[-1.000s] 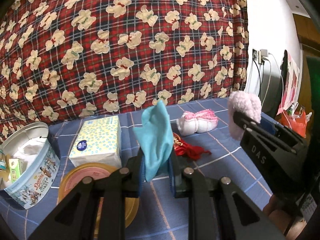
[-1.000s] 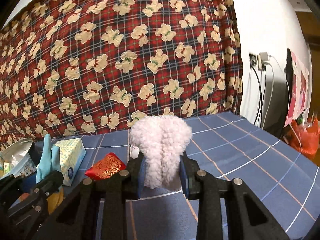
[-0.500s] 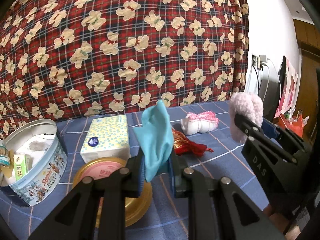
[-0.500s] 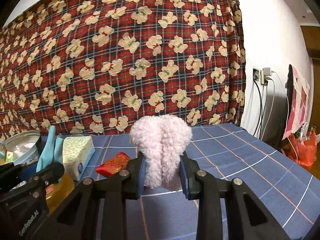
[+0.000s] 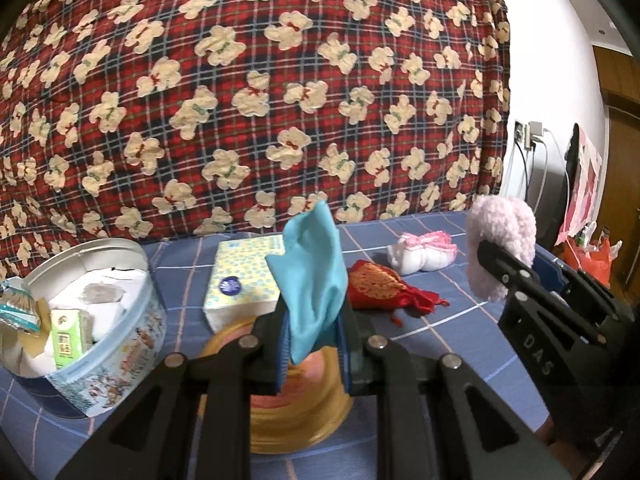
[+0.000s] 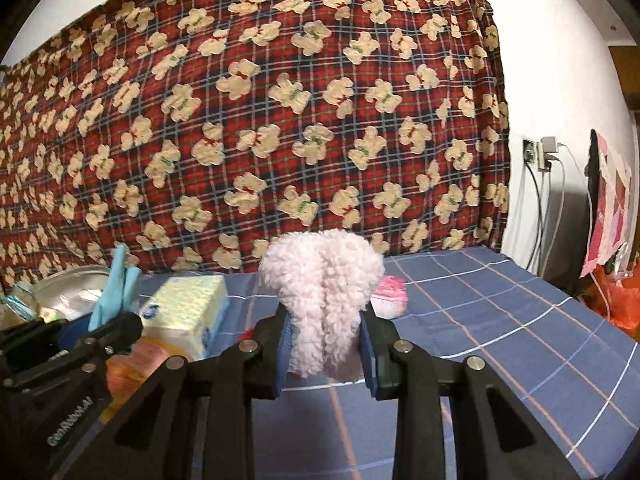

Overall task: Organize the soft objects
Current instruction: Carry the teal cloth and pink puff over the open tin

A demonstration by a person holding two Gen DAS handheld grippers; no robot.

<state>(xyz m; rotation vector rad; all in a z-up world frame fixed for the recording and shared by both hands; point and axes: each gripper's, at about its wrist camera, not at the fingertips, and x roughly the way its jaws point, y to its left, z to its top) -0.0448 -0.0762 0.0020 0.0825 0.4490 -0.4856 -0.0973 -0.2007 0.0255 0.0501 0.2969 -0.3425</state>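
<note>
Left wrist: one teal cloth (image 5: 314, 280), one fluffy pink piece (image 5: 500, 248), each gripped.

The teal cloth (image 5: 312, 280) hides the middle of the gold tin lid (image 5: 298, 412) and a corner of the tissue pack (image 5: 244, 280). The fluffy pink item (image 6: 324, 300) covers half of the pink-trimmed white bundle (image 6: 390, 296).

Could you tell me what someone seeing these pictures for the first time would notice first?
Probably the two held items: the left gripper is shut on a turquoise cloth, and the right gripper is shut on a fluffy pink piece, both raised above the blue checked cover. Behind them hangs a big red plaid blanket with teddy bears; an open round tin sits at the left.
</note>
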